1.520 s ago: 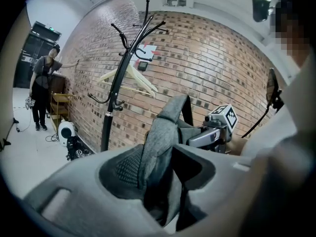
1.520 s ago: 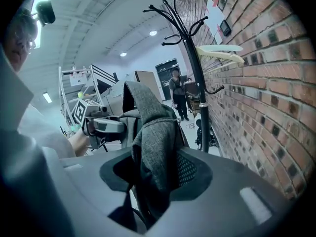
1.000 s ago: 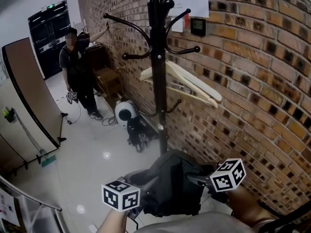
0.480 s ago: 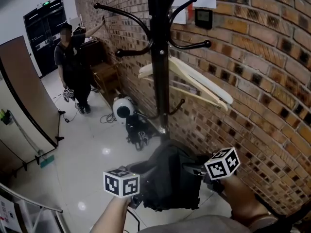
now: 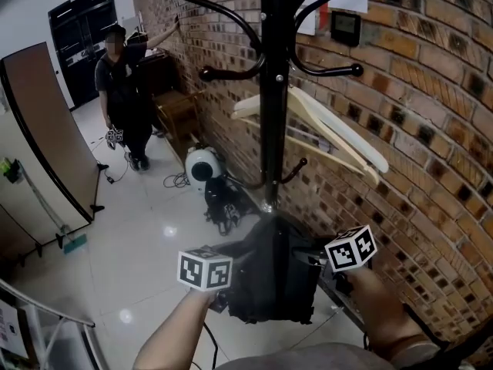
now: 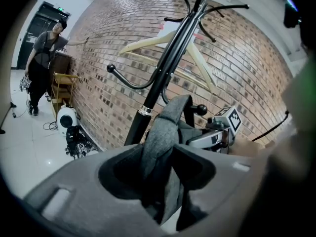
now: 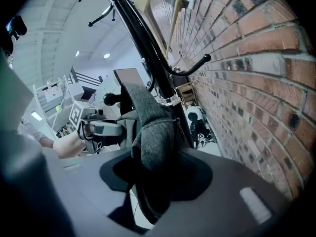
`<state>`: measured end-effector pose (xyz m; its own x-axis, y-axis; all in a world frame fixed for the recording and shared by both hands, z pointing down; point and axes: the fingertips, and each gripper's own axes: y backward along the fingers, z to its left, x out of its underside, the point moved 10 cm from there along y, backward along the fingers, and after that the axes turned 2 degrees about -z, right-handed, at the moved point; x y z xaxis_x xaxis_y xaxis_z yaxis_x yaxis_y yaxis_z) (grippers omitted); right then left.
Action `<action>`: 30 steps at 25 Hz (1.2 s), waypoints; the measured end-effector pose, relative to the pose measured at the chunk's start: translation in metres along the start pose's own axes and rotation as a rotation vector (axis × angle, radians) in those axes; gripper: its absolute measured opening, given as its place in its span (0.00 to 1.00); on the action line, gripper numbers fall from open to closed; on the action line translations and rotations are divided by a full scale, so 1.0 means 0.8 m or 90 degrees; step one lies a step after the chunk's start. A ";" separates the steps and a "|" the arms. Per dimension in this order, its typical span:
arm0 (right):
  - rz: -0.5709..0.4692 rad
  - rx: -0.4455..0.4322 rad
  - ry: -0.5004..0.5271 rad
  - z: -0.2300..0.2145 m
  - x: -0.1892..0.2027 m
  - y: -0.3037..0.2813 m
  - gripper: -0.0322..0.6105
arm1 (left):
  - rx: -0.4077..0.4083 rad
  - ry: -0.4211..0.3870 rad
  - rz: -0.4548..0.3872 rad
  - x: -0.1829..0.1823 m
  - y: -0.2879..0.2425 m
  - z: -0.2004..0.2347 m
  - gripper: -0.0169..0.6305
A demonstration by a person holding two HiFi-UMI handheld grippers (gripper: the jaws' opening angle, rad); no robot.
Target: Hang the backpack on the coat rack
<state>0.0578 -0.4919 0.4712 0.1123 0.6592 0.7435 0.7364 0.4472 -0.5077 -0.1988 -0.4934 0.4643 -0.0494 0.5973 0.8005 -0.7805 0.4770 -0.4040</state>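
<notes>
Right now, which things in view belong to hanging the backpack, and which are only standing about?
For the job: dark grey fabric backpack; tall black metal coat rack; left tongs and right tongs, each shut on a backpack strap.

Just about: pale wooden clothes hanger; white round device on the floor; brown standing panel; person by the wall.

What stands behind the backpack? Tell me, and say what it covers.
Directly behind the backpack rises the coat rack's black pole, with the brick wall beyond. The backpack covers the rack's foot, so that cannot be seen.
</notes>
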 end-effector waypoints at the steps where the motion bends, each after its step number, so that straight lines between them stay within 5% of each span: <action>1: -0.001 -0.001 -0.002 -0.005 -0.001 -0.002 0.29 | 0.001 -0.001 0.002 -0.001 -0.004 0.003 0.31; 6: -0.002 -0.012 -0.004 -0.017 0.008 -0.018 0.30 | 0.014 -0.010 0.002 0.012 -0.013 0.022 0.31; 11: -0.026 -0.033 0.032 -0.033 0.017 -0.033 0.32 | 0.010 -0.086 -0.030 0.019 -0.022 0.033 0.32; 21: -0.039 -0.006 0.079 -0.041 0.023 -0.040 0.37 | -0.008 -0.138 -0.072 0.028 -0.029 0.037 0.37; 24: -0.056 0.015 0.081 -0.044 0.025 -0.036 0.44 | -0.014 -0.145 -0.074 0.028 -0.030 0.037 0.42; 27: -0.064 0.029 0.080 -0.046 0.026 -0.021 0.51 | -0.014 -0.147 -0.073 0.032 -0.026 0.033 0.59; 30: -0.108 0.069 0.091 -0.039 0.027 0.008 0.53 | -0.012 -0.142 -0.076 0.037 -0.008 0.025 0.59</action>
<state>0.0856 -0.4940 0.4975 0.0926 0.4799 0.8724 0.6778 0.6114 -0.4082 -0.2081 -0.4916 0.4994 -0.0959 0.3803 0.9199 -0.7770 0.5491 -0.3080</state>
